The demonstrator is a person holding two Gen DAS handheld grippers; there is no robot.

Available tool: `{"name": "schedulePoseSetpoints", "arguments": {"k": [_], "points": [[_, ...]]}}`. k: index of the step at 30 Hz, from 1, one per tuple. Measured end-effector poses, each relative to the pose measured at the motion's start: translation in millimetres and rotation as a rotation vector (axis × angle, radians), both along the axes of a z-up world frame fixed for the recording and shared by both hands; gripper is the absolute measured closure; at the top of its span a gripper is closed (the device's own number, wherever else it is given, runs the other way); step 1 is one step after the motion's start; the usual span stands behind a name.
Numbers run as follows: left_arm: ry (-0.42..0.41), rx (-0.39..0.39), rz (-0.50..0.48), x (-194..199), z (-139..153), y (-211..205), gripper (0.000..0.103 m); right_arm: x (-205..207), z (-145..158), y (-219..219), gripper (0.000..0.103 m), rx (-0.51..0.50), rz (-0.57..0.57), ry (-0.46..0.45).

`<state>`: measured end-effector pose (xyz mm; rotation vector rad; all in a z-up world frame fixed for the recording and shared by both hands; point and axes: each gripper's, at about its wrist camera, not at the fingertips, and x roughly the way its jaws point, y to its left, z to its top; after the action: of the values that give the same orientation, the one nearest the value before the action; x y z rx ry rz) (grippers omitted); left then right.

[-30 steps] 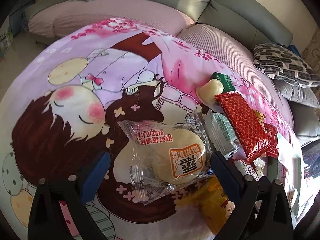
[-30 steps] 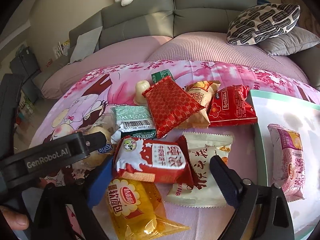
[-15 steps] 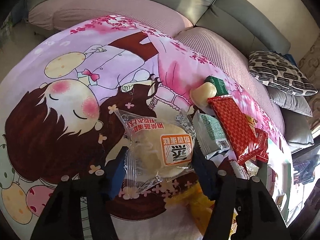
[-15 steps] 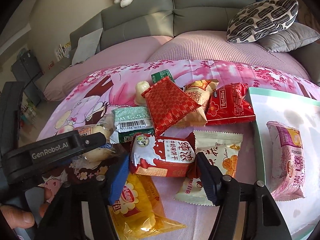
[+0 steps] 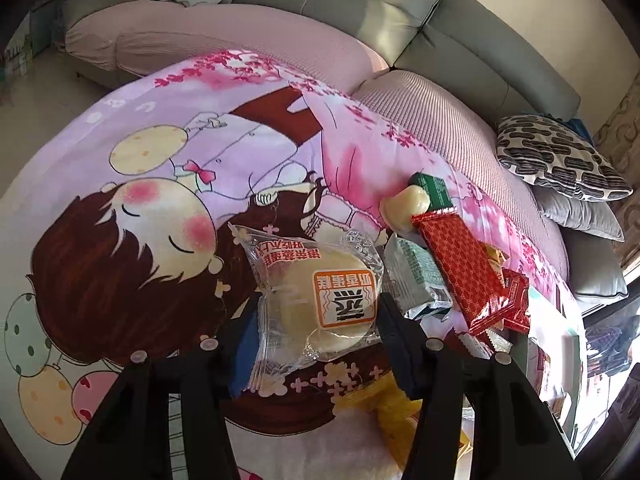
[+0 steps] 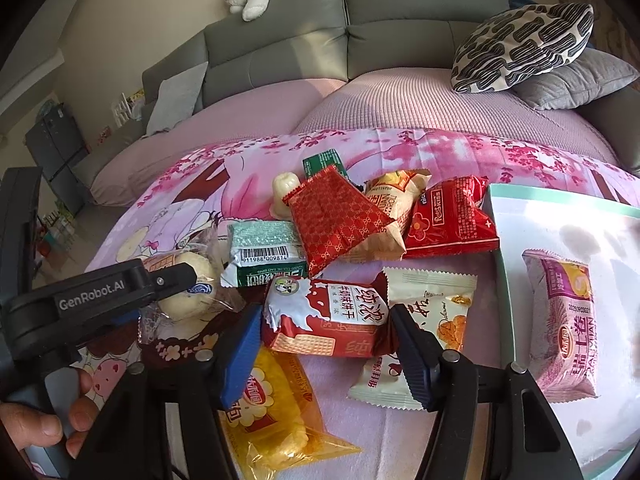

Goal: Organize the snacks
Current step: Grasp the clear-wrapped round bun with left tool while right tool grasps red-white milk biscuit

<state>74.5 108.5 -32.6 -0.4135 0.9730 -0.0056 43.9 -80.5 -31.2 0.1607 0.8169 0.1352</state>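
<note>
**Two grippers, each around its own snack packet**

Ten loose snack packets lie on the cartoon-print cloth point(image 6: 400, 148), and an eleventh, a mauve packet point(image 6: 562, 320), lies flat in the pale tray point(image 6: 500, 248) at the right.

The left gripper point(image 5: 316, 320) has its jaws closing, about a third open, with a clear crinkly wrapper between them that holds one round, pale cake point(image 5: 320, 300) under an orange label. Both blue pads sit against the wrapper's edges, and the plastic bunches at the left pad. In the right wrist view a hand point(image 6: 48, 420) grips this tool's handle.

The right gripper point(image 6: 324, 344), a little over half open, has one glossy red-and-white biscuit packet point(image 6: 324, 316) between its ribbed blue pads. The left pad touches the packet's side; the right pad meets its crimped end.

Counted in the right wrist view, the rest of the pile holds:
- one yellow bun bag point(image 6: 272, 412), translucent, under the near finger
- one cream pouch point(image 6: 424, 320) with serrated ends, partly beneath the biscuit packet
- one silver-green foil pack point(image 6: 266, 252) with a barcode
- one flat red patterned pouch point(image 6: 336, 216), lying over a puffed tan bag point(image 6: 396, 200)
- one shiny red bag point(image 6: 448, 220), touching the tray's edge
- one small jelly cup point(image 6: 286, 188), beside one green sachet point(image 6: 322, 162)
</note>
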Motion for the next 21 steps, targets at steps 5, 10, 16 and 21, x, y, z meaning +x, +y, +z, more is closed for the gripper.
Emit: {"name": "schedulePoseSetpoints", "arguments": {"k": [5, 10, 16, 21], "points": [[-0.032, -0.003, 0.009, -5.8, 11.5, 2.3, 0.046, -4.6, 8.5, -1.3, 0.037, 0.002, 0.005, -0.022], [-0.067, 0.009, 0.009, -11.0, 24.1, 0.0, 0.046, -9.9, 19.5, -4.3, 0.037, 0.009, 0.003, -0.053], [-0.089, 0.023, -0.003, -14.4, 33.2, -7.6, 0.046, -12.5, 24.3, -10.1, 0.037, 0.021, -0.005, -0.059], [-0.097, 0.041, -0.028, -14.3, 38.2, -21.4, 0.046, -15.6, 28.5, -21.9, 0.037, 0.034, -0.023, -0.070]]}}
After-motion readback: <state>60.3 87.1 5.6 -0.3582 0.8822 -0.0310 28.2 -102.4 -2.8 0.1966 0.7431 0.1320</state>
